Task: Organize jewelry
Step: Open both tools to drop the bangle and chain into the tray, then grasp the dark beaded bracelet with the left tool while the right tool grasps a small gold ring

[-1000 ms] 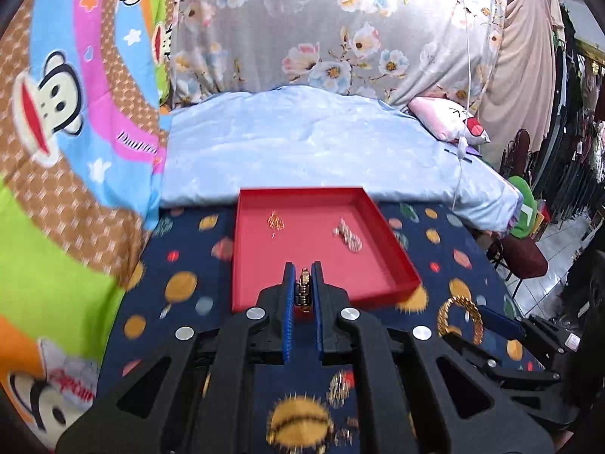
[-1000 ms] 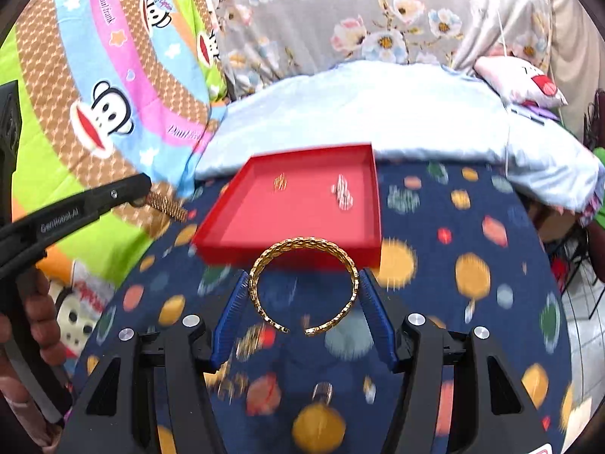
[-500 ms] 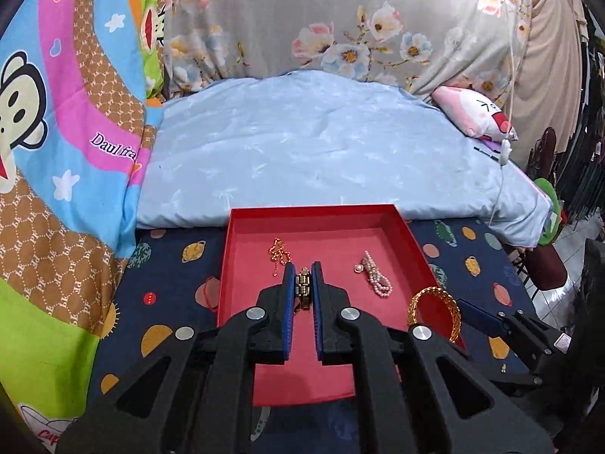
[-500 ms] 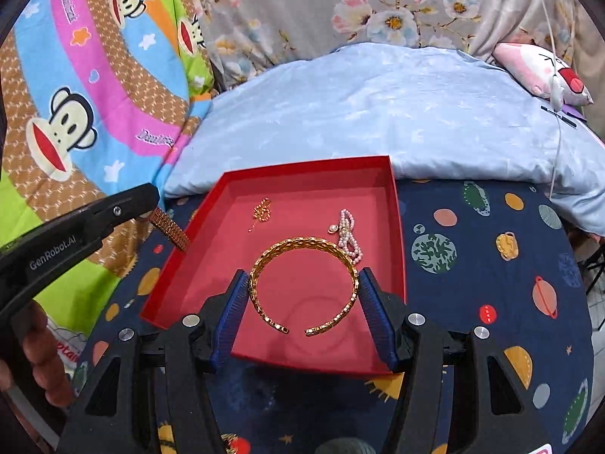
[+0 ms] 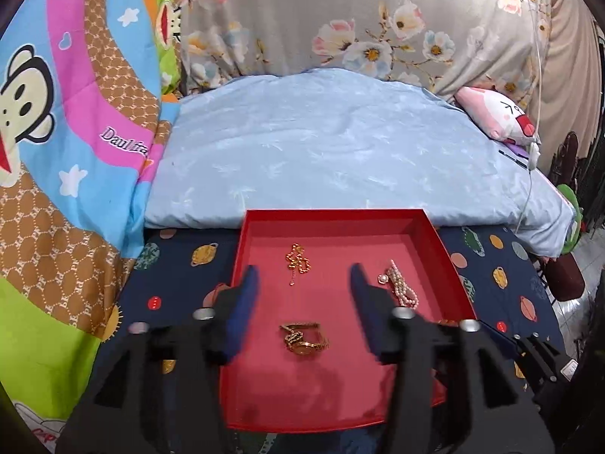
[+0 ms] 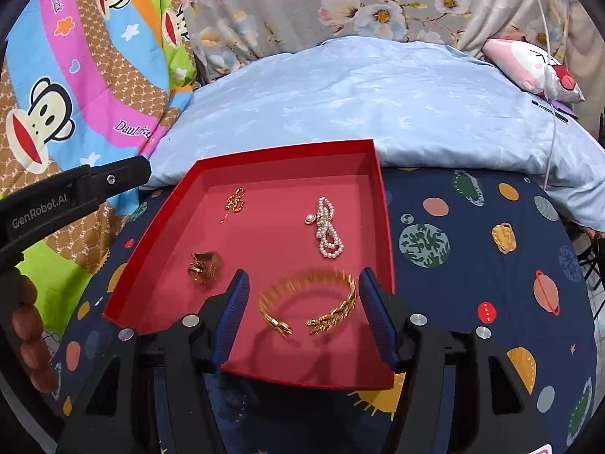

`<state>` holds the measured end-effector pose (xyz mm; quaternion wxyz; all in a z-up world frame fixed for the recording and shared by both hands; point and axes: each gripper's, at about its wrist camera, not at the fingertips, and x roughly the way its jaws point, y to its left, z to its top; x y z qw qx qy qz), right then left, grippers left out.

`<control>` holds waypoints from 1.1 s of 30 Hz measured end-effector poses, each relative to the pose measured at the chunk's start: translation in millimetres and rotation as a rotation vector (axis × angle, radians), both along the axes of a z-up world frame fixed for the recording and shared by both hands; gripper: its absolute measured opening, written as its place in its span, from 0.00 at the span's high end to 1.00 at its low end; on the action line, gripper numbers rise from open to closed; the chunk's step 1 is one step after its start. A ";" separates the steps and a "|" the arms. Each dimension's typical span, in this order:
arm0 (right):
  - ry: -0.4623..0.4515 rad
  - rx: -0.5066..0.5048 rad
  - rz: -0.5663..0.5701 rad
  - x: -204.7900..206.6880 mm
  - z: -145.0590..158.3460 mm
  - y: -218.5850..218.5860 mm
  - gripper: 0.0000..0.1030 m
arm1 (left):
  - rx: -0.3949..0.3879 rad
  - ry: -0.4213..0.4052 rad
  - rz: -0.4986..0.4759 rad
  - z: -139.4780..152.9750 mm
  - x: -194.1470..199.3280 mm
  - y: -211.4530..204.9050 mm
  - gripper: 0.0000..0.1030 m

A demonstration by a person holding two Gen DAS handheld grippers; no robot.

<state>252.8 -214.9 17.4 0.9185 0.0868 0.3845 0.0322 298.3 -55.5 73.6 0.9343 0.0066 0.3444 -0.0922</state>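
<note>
While both claws gape (left opening), bangle (image 6: 308, 300) lies loose near tray (image 6: 385, 227) edge

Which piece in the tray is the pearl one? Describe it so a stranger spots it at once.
Find the red tray on the planet-print cloth. The pearl strand lies bunched near its right wall, beyond the gold bangle. It is the only pale pink piece; all others are gold.
</note>
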 end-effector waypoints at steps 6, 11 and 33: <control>-0.035 0.007 -0.010 -33.7 11.2 -7.6 0.42 | 0.054 -0.007 -0.003 -3.9 -28.4 8.1 0.40; -0.032 0.041 -0.016 -81.1 8.9 -17.2 0.42 | 0.036 0.037 -0.019 -20.3 -66.6 23.8 0.33; 0.102 0.053 -0.020 -205.0 -36.2 -2.0 0.42 | 0.033 0.265 0.011 -114.4 -183.3 64.1 0.35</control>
